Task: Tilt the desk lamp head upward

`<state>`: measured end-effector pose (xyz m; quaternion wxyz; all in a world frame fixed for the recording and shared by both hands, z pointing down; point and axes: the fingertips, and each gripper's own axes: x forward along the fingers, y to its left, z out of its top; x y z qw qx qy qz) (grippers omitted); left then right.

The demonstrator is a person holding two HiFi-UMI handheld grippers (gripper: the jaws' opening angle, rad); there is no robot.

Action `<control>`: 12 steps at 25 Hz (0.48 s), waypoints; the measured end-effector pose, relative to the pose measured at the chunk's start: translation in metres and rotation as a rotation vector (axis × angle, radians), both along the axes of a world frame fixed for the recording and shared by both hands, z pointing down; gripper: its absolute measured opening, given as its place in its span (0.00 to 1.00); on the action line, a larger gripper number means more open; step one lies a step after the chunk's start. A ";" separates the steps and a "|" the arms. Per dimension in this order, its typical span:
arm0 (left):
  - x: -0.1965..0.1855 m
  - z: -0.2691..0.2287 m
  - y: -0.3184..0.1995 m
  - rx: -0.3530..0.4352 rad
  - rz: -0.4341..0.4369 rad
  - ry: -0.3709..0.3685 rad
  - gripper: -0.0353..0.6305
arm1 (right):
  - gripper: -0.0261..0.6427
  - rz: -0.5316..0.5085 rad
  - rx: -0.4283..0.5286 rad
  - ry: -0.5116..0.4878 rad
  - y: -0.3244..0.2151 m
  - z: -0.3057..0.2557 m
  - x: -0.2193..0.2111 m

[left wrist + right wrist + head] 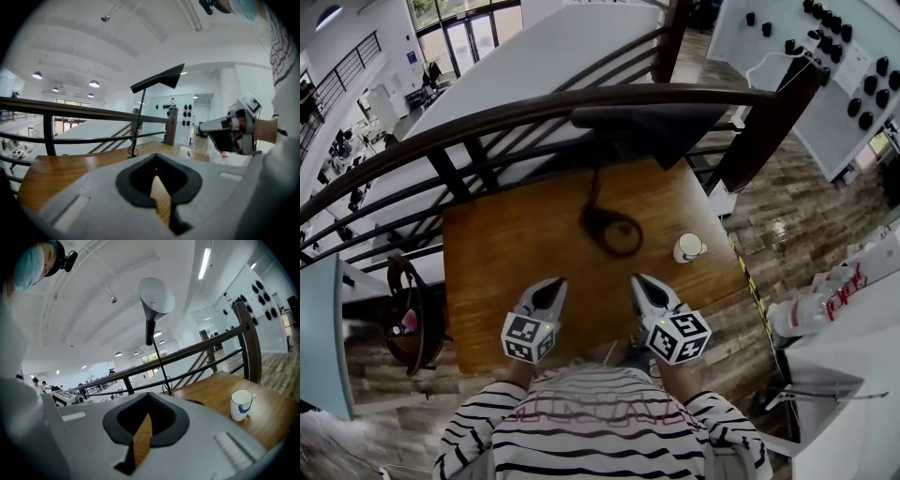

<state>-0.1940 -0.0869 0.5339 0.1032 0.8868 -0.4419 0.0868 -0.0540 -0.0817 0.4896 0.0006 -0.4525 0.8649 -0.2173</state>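
The desk lamp stands at the far side of the wooden table [506, 253]. Its dark head [647, 122] hangs above the railing, and its round base [614, 232] rests on the wood. In the left gripper view the head [159, 79] shows side-on atop a thin stem [139, 117]. The right gripper view looks up into the pale shade [157, 296]. My left gripper [555, 283] and right gripper [639, 281] hover side by side over the near table edge, well short of the lamp. Both are shut with nothing between the jaws.
A white cup [688, 247] sits to the right of the lamp base. A dark curved railing [487, 117] runs behind the table, with stairs beyond. A dark chair [408, 309] stands at the left. A white counter with bottles [825, 309] is at the right.
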 end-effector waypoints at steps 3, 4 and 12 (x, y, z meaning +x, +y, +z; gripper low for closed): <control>-0.006 0.001 -0.003 -0.004 0.002 0.000 0.06 | 0.04 -0.001 -0.006 0.031 -0.002 0.003 -0.007; -0.007 0.001 -0.004 -0.006 0.003 0.000 0.06 | 0.04 -0.003 -0.005 0.035 -0.003 0.002 -0.009; -0.010 0.006 -0.016 -0.021 0.015 0.009 0.06 | 0.04 0.004 -0.008 0.037 -0.014 0.001 -0.012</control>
